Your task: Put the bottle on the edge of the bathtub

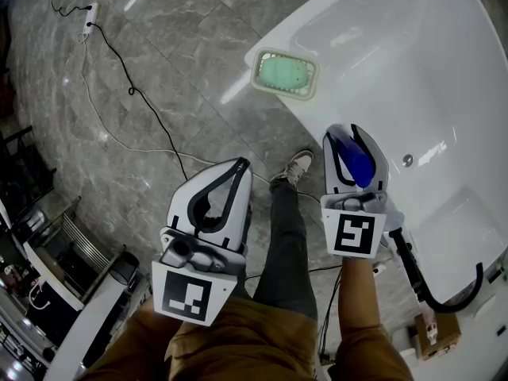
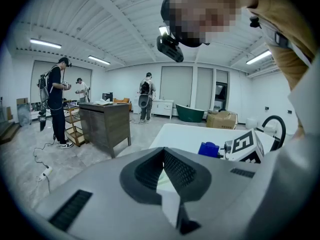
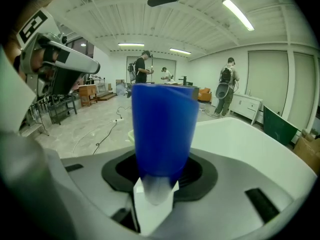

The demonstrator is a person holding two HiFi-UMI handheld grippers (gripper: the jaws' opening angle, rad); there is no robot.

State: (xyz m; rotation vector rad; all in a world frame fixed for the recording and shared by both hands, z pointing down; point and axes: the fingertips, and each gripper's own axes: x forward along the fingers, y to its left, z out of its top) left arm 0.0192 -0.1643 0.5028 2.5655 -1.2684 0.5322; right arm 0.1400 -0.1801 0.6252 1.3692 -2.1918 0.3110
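A blue bottle (image 1: 355,159) sits between the fingers of my right gripper (image 1: 354,138), which is shut on it. The gripper hovers over the near rim of the white bathtub (image 1: 444,70). In the right gripper view the bottle (image 3: 162,129) fills the middle and hides the fingertips, with the tub (image 3: 250,144) behind it. My left gripper (image 1: 238,169) hangs over the marble floor to the left of the tub. Its pads meet at the tips with nothing between them (image 2: 163,154). From the left gripper view I see the bottle (image 2: 208,149) beside the tub's edge (image 2: 190,134).
A green soap dish (image 1: 283,74) rests on the tub's rim at the far end. A black hose (image 1: 432,288) curves by the tub's near end, beside a cardboard box (image 1: 436,332). A cable (image 1: 119,62) crosses the floor. The person's leg and shoe (image 1: 294,169) stand between the grippers.
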